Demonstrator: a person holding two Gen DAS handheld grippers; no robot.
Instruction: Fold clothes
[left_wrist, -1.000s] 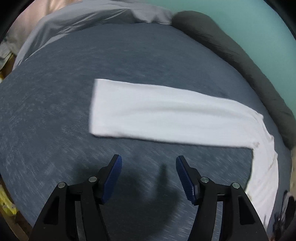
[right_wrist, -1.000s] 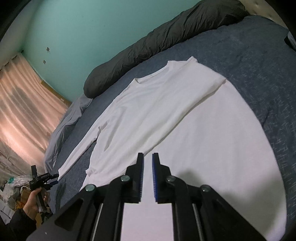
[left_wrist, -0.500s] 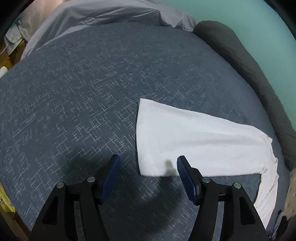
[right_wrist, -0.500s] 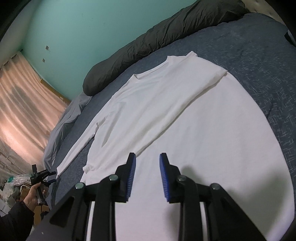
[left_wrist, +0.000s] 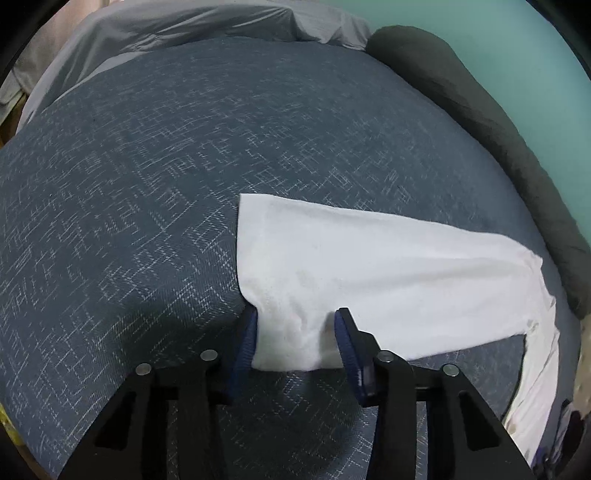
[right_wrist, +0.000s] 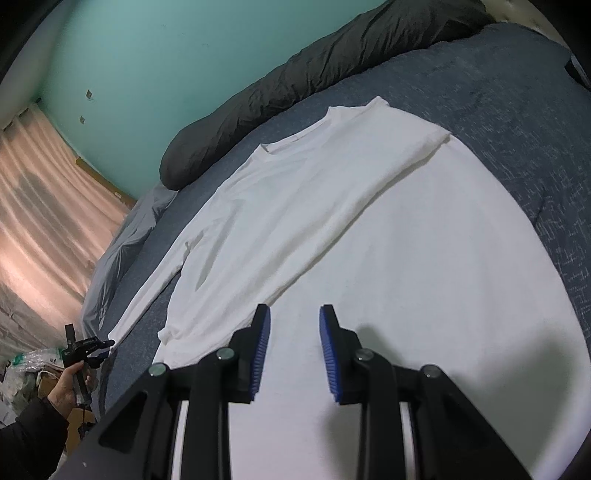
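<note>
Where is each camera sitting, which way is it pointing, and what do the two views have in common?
Left wrist: on the left gripper, looking steeply down at the sleeve cuff on the bed; its jaws have just been closing on the cuff, which bunches between them.
Right wrist: on the right gripper, looking across the shirt towards the wall; jaws open over the cloth; the person's left hand shows at far left.
Shared: shirt, bed, dark bolster.

A white long-sleeved shirt (right_wrist: 369, 229) lies flat on the bed, one sleeve (left_wrist: 369, 273) outstretched, the other seemingly folded across.
</note>
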